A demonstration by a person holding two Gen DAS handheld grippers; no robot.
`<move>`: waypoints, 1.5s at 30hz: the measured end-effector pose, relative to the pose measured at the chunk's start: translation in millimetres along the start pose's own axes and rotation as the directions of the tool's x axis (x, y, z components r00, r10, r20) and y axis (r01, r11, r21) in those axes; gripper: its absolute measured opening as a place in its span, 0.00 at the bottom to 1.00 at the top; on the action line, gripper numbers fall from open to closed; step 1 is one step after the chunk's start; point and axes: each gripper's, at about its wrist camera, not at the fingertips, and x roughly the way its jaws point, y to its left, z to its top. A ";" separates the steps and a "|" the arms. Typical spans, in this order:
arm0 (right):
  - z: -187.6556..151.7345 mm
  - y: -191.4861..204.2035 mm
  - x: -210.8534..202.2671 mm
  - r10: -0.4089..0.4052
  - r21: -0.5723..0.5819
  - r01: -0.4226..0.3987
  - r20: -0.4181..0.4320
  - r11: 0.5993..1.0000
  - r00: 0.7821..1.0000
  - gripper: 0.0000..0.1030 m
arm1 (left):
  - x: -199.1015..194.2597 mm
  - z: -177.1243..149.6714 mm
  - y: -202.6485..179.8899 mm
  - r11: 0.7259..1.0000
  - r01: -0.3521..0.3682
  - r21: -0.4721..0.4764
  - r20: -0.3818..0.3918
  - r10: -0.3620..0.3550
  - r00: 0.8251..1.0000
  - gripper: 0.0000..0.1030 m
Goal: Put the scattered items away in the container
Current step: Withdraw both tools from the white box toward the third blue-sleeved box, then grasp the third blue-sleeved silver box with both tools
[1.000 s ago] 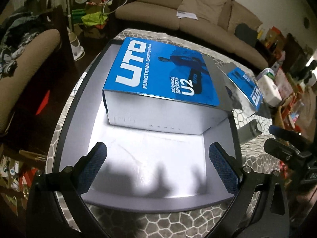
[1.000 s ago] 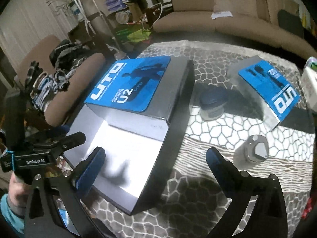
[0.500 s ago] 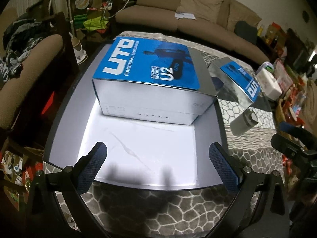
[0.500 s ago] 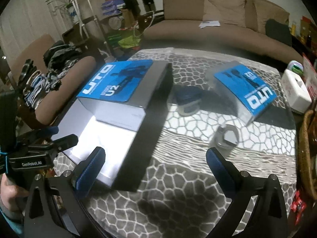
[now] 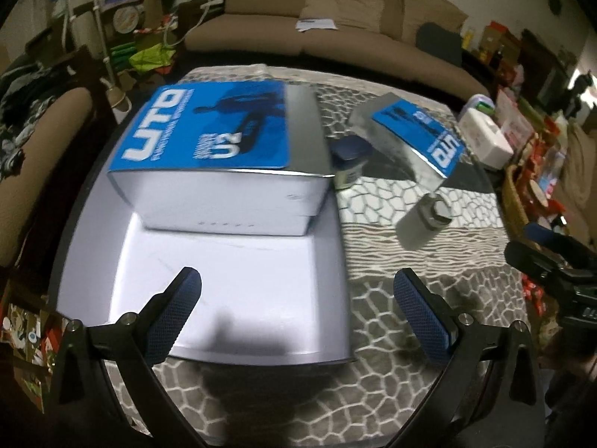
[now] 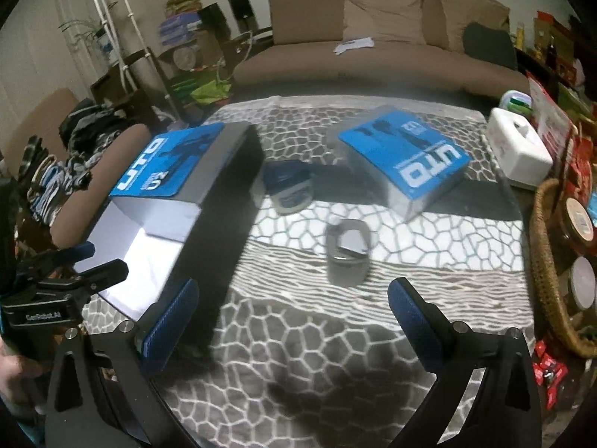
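A dark open container (image 5: 328, 261) (image 6: 227, 201) with a white floor lies on the patterned table, and a blue UTO box (image 5: 216, 156) (image 6: 171, 164) rests in its far half. On the table to its right stand a blue-lidded jar (image 5: 349, 162) (image 6: 289, 186), a second blue UTO box (image 5: 414, 138) (image 6: 406, 160) and a small grey metal can (image 5: 425, 220) (image 6: 347, 254). My left gripper (image 5: 298, 313) is open above the container's near corner. My right gripper (image 6: 291, 321) is open, just short of the grey can.
A white tissue box (image 6: 518, 153) sits at the table's far right edge. A wicker basket (image 6: 548, 272) with jars stands off to the right. A brown sofa (image 6: 373, 56) runs behind the table and a cluttered armchair (image 6: 74, 156) stands on the left.
Both grippers have drawn back from the container and swung right. The jar, the second box and the grey can now sit nearer the middle of both views. Nothing was grasped.
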 end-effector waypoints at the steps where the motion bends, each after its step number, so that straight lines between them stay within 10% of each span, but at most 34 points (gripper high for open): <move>1: -0.2 -7.1 -1.6 -0.002 0.010 0.002 0.001 1.000 1.000 1.00 | 0.8 2.2 -5.6 1.000 0.004 0.005 -0.001 -0.004 1.000 1.00; 12: -2.8 -106.0 2.4 0.000 0.161 0.002 -0.014 0.987 1.000 1.00 | 32.1 57.1 -76.0 0.994 0.068 0.084 -0.022 -0.066 0.998 1.00; 23: 8.6 -169.8 47.1 0.055 0.232 -0.043 -0.043 0.972 0.998 1.00 | 113.9 153.7 -127.1 0.975 0.001 0.224 -0.074 0.016 0.997 1.00; 36: 29.9 -199.3 123.0 0.122 0.237 -0.106 -0.055 0.966 0.991 1.00 | 257.0 248.1 -126.9 0.998 -0.001 0.063 -0.242 0.016 0.970 1.00; 45: 41.6 -186.4 162.5 0.143 0.162 -0.131 -0.068 0.978 0.987 1.00 | 319.9 266.8 -109.9 0.979 0.130 -0.154 -0.279 -0.170 0.945 1.00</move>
